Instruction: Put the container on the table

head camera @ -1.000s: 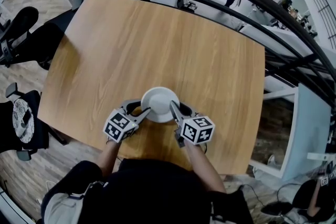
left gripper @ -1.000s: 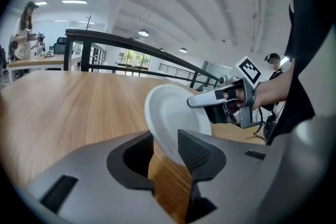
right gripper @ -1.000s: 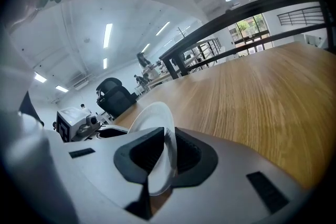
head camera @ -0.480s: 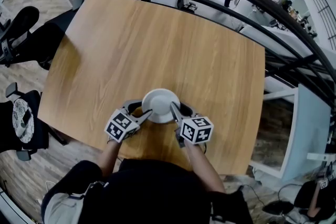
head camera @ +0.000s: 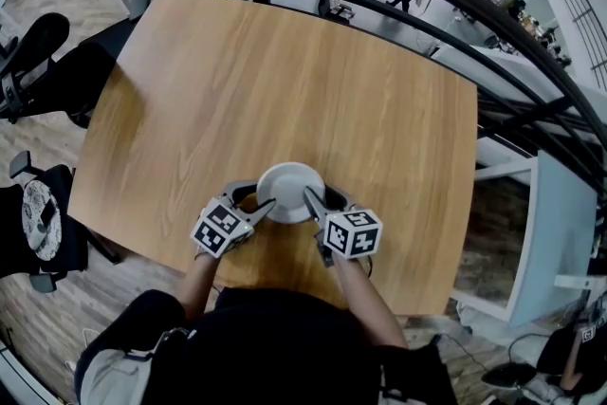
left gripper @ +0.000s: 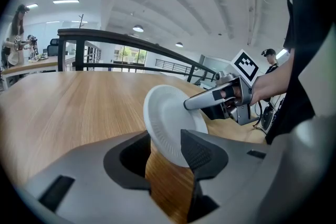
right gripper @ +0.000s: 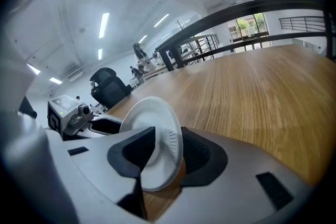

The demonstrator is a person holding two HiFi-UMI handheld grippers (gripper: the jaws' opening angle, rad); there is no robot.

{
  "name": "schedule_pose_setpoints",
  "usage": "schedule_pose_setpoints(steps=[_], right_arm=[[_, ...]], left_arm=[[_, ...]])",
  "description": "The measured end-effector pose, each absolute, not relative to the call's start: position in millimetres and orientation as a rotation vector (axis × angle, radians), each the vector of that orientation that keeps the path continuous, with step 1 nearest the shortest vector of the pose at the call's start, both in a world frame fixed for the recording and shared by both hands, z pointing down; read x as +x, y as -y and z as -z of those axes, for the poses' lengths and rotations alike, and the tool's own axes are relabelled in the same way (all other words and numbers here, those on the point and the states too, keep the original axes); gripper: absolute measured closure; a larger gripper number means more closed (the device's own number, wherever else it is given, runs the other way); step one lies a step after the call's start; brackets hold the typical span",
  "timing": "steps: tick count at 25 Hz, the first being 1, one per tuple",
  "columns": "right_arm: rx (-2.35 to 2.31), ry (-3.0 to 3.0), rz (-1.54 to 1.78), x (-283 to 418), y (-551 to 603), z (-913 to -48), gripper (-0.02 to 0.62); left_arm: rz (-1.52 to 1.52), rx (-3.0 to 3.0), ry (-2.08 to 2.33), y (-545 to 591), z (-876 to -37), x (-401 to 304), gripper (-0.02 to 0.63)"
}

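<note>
- White container [head camera: 288, 192] was found flat on the wooden table [head camera: 285, 71], near its front edge.
- Left gripper [left gripper: 163, 139] and right gripper [right gripper: 168, 134] jaws were just being opened; the rim was left loose between each pair.
- Release was judged in hand; both grippers to be drawn clear of the rim.

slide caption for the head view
White paper container at the front edge of the wooden table, its rim between the jaws of the left gripper and right gripper, both just opening.

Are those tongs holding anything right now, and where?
Nothing is gripped: the left tongs and right tongs have just been opening, with opposite edges of the white plate between their jaws.
</note>
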State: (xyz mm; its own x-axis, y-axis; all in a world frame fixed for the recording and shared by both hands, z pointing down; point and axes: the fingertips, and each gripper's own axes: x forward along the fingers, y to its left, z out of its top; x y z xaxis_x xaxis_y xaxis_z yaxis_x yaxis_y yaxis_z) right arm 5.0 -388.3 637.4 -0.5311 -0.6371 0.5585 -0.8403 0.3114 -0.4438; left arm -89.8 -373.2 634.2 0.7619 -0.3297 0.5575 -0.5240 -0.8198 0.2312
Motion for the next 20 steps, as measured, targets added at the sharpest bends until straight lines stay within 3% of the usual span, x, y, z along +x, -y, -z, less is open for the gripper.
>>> schedule_pose_setpoints(steps=[20], right_arm=[[1.301, 2.244, -0.960, 8.0, 385.0, -647.3, 0.422]], left_arm=[[-0.827, 2.609, 0.655, 369.7, -639.5, -90.3, 0.439]])
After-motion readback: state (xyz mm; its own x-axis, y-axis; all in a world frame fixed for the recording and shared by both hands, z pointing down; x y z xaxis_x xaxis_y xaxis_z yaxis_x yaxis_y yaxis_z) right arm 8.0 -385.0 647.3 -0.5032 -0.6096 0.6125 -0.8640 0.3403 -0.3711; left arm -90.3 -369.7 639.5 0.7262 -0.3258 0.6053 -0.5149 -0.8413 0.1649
